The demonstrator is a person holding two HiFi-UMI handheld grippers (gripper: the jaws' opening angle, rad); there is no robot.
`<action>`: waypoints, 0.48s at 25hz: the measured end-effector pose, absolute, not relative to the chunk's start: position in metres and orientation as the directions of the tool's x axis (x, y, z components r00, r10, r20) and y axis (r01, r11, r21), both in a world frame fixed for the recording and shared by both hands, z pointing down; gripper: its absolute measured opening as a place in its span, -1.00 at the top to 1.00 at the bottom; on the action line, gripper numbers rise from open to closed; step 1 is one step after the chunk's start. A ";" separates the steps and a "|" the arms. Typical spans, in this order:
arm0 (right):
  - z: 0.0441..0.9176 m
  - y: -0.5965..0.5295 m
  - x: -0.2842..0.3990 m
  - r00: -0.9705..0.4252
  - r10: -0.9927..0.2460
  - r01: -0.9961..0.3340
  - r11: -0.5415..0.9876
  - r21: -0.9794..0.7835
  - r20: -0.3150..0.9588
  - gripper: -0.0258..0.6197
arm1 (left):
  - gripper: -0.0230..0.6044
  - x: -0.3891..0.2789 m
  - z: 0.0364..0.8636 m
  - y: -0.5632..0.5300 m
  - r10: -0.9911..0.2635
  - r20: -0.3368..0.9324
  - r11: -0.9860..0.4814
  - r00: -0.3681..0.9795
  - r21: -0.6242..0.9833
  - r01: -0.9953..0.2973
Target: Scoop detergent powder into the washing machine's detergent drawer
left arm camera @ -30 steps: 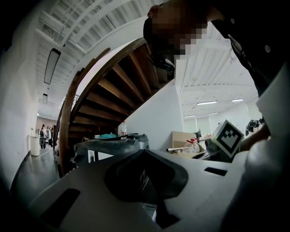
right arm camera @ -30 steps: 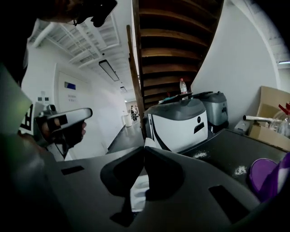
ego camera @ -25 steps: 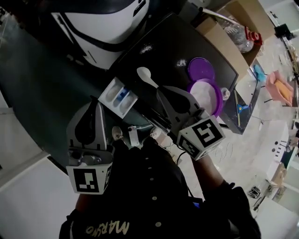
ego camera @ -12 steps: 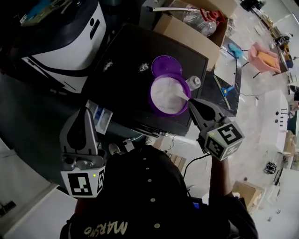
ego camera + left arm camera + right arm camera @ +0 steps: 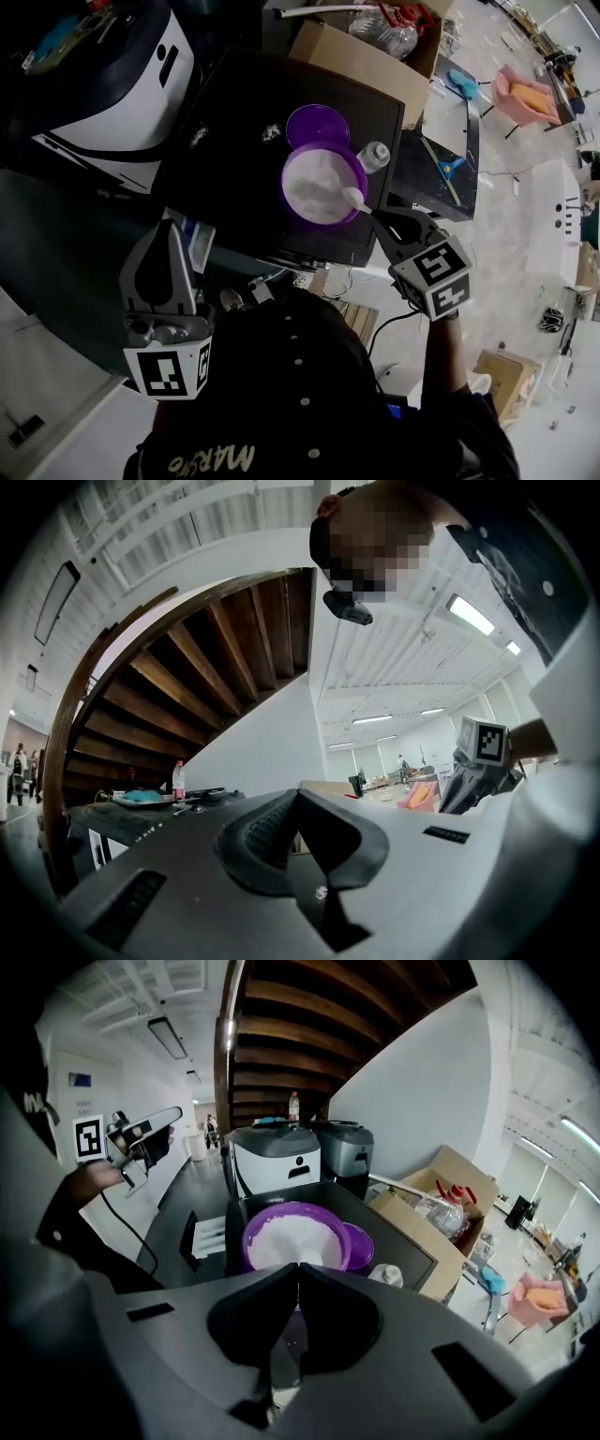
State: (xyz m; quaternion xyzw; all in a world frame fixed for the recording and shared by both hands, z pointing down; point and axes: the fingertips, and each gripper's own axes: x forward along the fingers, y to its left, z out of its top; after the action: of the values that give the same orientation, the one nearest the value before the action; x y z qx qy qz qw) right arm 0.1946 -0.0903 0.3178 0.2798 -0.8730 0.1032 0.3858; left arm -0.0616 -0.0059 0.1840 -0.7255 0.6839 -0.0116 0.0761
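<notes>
Right tongs (image 5: 374, 215) pinching the spoon (image 5: 354, 196), left tongs (image 5: 175, 228) pressed together, we dip into the powder bowl (image 5: 248, 1239); next, a level carry to the drawer (image 5: 199, 240).

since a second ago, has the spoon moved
Yes. The spoon in the right hand-held gripper has gone from near the drawer across to the purple tub, and its bowl is now on the powder.
</notes>
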 end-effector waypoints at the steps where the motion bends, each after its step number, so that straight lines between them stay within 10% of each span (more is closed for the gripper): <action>1: 0.320 -0.091 0.194 -0.535 -0.403 -0.557 0.829 0.049 0.743 0.82 | 0.88 -0.061 0.184 -0.005 -0.994 -0.087 -0.051 0.062 -0.125 -0.991; 12: 0.345 -0.094 0.193 -0.471 -0.383 -0.545 0.835 0.079 0.795 0.82 | 0.88 -0.064 0.188 0.001 -0.997 -0.064 -0.024 0.032 -0.128 -0.991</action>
State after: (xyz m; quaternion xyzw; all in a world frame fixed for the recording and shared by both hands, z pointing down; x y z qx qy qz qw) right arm 0.1933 -0.0942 0.3448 0.2720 -0.8527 0.0926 0.4364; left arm -0.0642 0.0013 0.1876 -0.7151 0.6953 -0.0220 0.0683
